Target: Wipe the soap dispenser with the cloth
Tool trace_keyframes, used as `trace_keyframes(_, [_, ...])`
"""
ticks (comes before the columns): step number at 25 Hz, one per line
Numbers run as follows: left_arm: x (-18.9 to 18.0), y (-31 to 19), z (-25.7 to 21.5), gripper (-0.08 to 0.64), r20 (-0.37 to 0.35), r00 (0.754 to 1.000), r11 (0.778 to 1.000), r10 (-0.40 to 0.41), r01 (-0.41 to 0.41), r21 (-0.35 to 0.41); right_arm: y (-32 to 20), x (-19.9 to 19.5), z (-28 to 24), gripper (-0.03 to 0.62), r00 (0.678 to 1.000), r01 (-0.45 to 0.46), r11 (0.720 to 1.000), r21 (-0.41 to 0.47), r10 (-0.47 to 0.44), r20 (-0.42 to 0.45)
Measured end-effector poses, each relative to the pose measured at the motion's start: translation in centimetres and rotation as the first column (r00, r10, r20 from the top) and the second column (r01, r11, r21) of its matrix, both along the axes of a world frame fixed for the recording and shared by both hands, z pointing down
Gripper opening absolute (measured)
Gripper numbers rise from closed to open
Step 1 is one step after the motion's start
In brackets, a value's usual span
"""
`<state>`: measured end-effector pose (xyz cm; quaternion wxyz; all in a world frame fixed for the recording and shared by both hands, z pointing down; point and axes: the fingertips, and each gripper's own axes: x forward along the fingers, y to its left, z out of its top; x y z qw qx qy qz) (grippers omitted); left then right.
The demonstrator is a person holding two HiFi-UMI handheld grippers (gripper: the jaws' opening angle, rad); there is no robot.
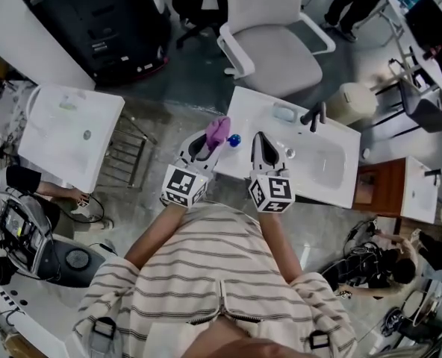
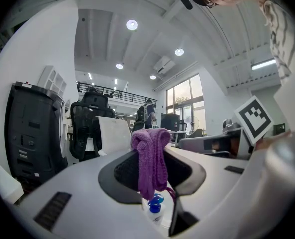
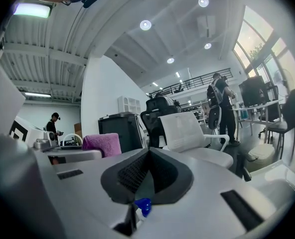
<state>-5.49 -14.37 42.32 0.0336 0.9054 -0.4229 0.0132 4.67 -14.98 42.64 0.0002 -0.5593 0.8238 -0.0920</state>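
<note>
A purple cloth (image 1: 219,130) is clamped in my left gripper (image 1: 212,137), which is shut on it above the left end of the white sink counter (image 1: 245,107). In the left gripper view the cloth (image 2: 150,156) hangs folded between the jaws of that gripper (image 2: 154,169). Just below its tip stands the soap dispenser (image 2: 155,211), white with a blue pump. The head view shows that blue pump (image 1: 234,140) between the two grippers. My right gripper (image 1: 260,140) is shut and empty. Its own view shows the closed gripper (image 3: 148,158), the blue pump (image 3: 143,206) below it and the cloth (image 3: 102,144) at the left.
A sink basin (image 1: 324,164) with a dark faucet (image 1: 315,115) lies right of the grippers. A white office chair (image 1: 270,45) stands behind the counter. A second white basin (image 1: 66,127) and a black cabinet (image 1: 101,22) are at the left. People stand farther off.
</note>
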Motion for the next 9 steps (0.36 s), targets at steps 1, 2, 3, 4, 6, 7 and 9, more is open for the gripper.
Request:
trace_keyframes(1, [0.03,0.07,-0.12,0.115,0.001,1.0,1.0,-0.001,0.001,0.002,0.08,0.12,-0.13,-0.003,1.0,-0.001,1.0,0.002,0.001,0.001])
trace_keyframes(2, [0.09,0.12,-0.21,0.115,0.002,1.0,1.0,0.0,0.0,0.005,0.12,0.26,-0.22,-0.002,1.0,-0.003,1.0,0.004,0.003,0.003])
trace_keyframes(3, [0.15,0.12,-0.31,0.115,0.002,1.0,1.0,0.001,-0.001,0.01,0.1,0.41,-0.29,-0.003,1.0,-0.005,1.0,0.005,0.005,0.006])
trace_keyframes(4, [0.17,0.07,-0.42,0.115,0.001,1.0,1.0,0.001,-0.001,0.015,0.03,0.51,-0.36,-0.003,1.0,-0.007,1.0,0.008,0.007,0.009])
trace_keyframes(6, [0.11,-0.12,-0.66,0.115,0.003,1.0,1.0,0.002,-0.002,0.025,-0.15,0.57,-0.51,-0.002,1.0,-0.01,1.0,0.016,0.009,0.014])
trace_keyframes(7, [0.07,-0.18,-0.75,0.115,0.005,1.0,1.0,0.002,-0.002,0.03,-0.19,0.57,-0.58,-0.002,1.0,-0.01,1.0,0.02,0.009,0.018])
trace_keyframes(9, [0.06,-0.25,-0.89,0.115,0.006,1.0,0.999,0.002,-0.002,0.038,-0.17,0.59,-0.66,-0.003,1.0,-0.009,1.0,0.027,0.008,0.024])
